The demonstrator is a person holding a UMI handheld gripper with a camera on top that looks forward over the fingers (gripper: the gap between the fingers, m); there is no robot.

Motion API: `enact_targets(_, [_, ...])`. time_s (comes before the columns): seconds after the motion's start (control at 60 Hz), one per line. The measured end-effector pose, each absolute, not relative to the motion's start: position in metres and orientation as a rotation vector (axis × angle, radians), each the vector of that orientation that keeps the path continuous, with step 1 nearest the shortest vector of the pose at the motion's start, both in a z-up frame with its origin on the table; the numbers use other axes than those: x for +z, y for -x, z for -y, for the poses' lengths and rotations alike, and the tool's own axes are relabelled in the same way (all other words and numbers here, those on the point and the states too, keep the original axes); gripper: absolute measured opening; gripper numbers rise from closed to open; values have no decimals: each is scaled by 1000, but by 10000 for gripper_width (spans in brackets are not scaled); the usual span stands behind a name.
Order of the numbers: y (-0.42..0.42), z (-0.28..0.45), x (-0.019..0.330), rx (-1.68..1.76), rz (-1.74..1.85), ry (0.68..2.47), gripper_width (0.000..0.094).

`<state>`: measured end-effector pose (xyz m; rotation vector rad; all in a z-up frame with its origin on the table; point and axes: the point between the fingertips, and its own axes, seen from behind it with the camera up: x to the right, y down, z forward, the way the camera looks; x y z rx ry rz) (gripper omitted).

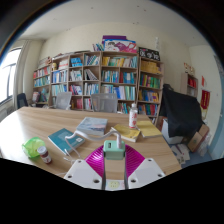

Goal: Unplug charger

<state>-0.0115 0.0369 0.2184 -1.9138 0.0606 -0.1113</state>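
A small mint-green charger (113, 148) sits right between my gripper's (114, 152) two magenta pads (96, 160), which close in against its left and right sides. A white cable (117, 134) runs up from the charger's top towards the wooden table (30, 122) ahead. The charger's lower part and whatever it plugs into are hidden between the fingers. A tan strip shows below it between the fingers.
On the table lie books (92, 126) and papers, a green bowl (33, 146) with a small jar (44, 155) to the left, and a white bottle (132, 116). A person in dark clothes (182, 115) leans over the table at the right. Bookshelves (100, 78) and chairs stand beyond.
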Motion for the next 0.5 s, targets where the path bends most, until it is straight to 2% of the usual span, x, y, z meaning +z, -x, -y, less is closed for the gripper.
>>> enact_targets(0.117, [-26, -2, 229, -189, -96, 1958, 245])
enact_targets(0.2, [-56, 31, 210, -232, -149, 2047, 253])
enact_targets(0.35, [-120, 77, 133, -281, -229, 2263, 259])
enact_targets(0.5, [-159, 83, 43, -200, -296, 2461, 267])
